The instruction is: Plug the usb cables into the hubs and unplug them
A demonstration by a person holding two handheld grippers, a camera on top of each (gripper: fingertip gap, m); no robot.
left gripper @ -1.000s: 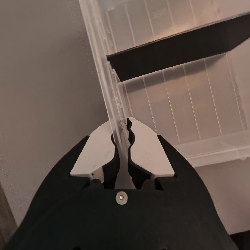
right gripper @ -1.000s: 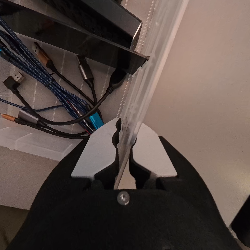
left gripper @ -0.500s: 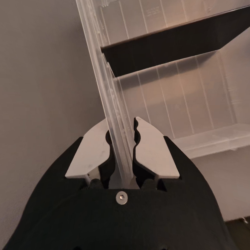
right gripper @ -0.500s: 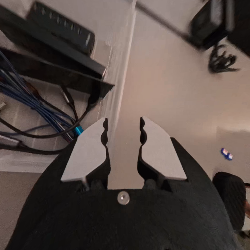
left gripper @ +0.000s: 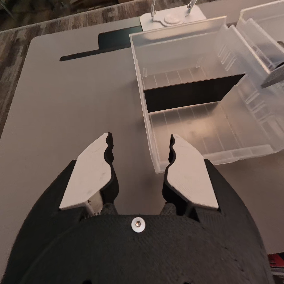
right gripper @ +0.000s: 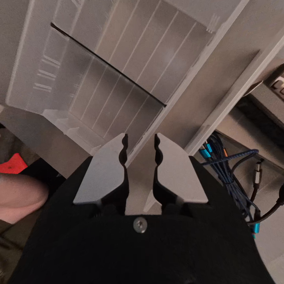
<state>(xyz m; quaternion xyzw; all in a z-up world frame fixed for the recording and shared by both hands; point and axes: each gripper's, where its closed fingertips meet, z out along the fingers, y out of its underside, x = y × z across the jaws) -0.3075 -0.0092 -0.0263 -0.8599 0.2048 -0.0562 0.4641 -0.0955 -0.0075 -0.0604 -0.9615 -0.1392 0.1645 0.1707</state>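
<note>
My left gripper (left gripper: 141,136) is open and empty above the grey table (left gripper: 69,107), just left of an empty clear bin (left gripper: 207,132) with a black divider (left gripper: 189,93). My right gripper (right gripper: 140,135) is open and empty over the gap between that empty bin (right gripper: 107,86) and a second clear bin (right gripper: 230,104). The second bin holds a bundle of blue braided and black USB cables (right gripper: 222,166) with loose plugs. A blurred part of a hub (right gripper: 276,86) shows at the right edge. No cable is held.
The second bin also shows at the far right of the left wrist view (left gripper: 258,30). A white stand base (left gripper: 172,18) sits behind the bins. A person's hand (right gripper: 20,196) and a red object (right gripper: 12,164) are at the left of the right wrist view.
Both grippers were shut on clear bin walls a second ago. Each has let go, opened and pulled back. The right gripper has swung left, so the cable bin now lies to its right.
</note>
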